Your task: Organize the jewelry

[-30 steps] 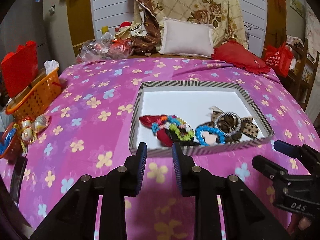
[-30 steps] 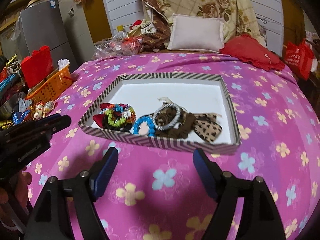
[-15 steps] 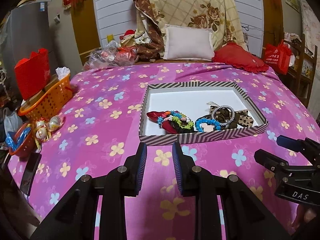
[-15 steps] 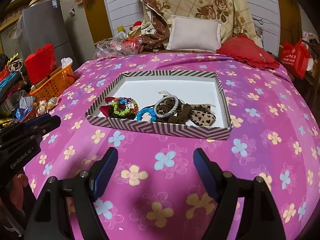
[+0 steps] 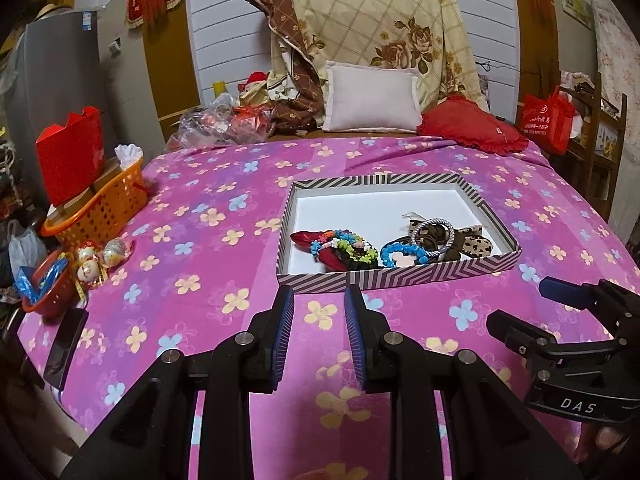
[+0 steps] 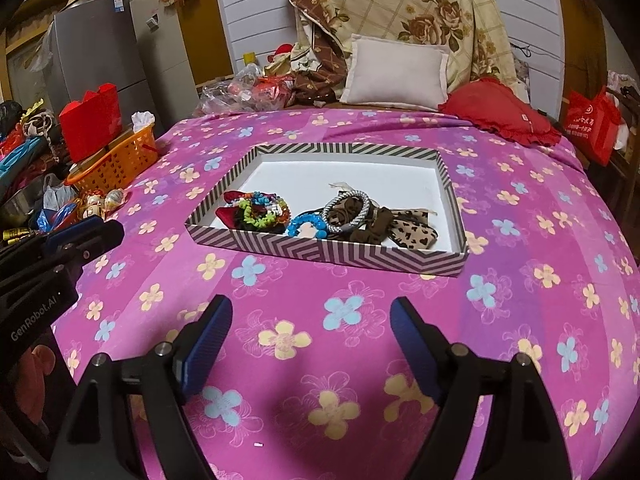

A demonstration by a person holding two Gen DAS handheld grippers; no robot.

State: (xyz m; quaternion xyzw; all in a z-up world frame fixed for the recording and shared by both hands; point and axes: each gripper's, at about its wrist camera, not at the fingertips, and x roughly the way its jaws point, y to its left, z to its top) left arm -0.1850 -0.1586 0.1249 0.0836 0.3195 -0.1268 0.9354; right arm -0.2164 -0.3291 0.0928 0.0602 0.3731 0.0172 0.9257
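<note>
Both grippers empty — left gripper (image 5: 318,334) narrowly apart, right gripper (image 6: 310,340) opening wide; centre-frame beaded bracelet (image 6: 264,208) looks light, slippery — pinch one side of the loop.

Both claws are hovering side by side, tilted downward, each one empty. The left claw (image 5: 318,340) is holding its blue-padded fingers (image 5: 282,334) a narrow gap apart, nothing between them. The right claw (image 6: 310,346) is spreading its jaws wider at this moment, nothing between them either. A fingertip (image 5: 606,437) is peeking out beneath the right claw's black body.
</note>
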